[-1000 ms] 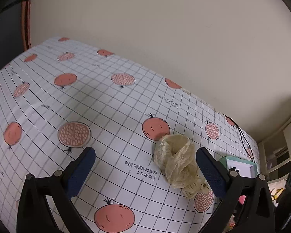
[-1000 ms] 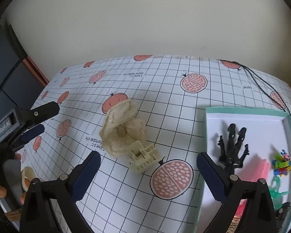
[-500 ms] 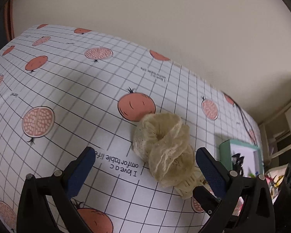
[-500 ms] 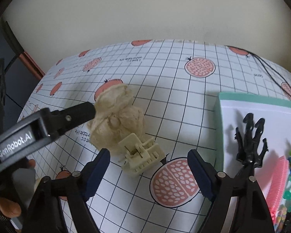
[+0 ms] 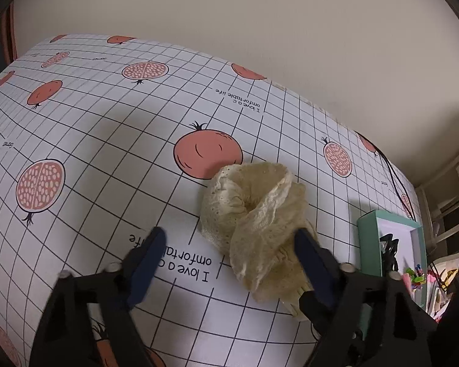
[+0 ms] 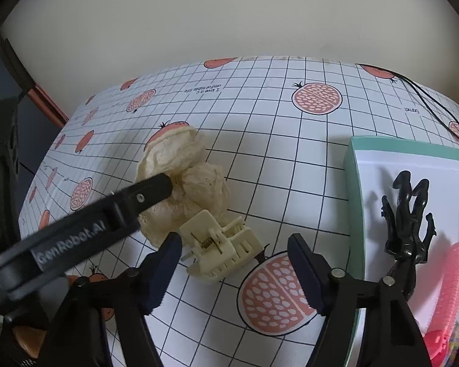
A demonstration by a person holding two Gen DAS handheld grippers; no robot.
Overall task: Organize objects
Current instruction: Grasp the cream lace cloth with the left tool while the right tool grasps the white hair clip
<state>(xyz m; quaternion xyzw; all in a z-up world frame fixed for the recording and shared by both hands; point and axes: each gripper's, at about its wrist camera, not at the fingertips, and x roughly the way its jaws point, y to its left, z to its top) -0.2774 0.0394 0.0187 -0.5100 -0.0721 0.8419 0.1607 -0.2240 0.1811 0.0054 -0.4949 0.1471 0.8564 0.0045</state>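
Observation:
A cream lace scrunchie (image 5: 254, 223) lies on the pomegranate-print tablecloth (image 5: 107, 128). A cream claw hair clip (image 6: 220, 253) lies against it. My left gripper (image 5: 229, 253) is open, its fingers on either side of the scrunchie, the right pad (image 5: 312, 263) touching the fabric. The left gripper's finger also shows in the right wrist view (image 6: 150, 192), pressed against the scrunchie (image 6: 183, 177). My right gripper (image 6: 232, 272) is open, with the claw clip between its fingertips.
A teal-rimmed white tray (image 6: 355, 165) stands at the right with a black claw clip (image 6: 407, 217), a pink comb (image 6: 453, 278) and small coloured clips inside. A black cable (image 6: 428, 98) runs along the far right table edge. A wall lies behind the table.
Both grippers have moved forward and down: the left now straddles the scrunchie, and the right has closed in around the cream claw clip. Its jaws have narrowed somewhat.

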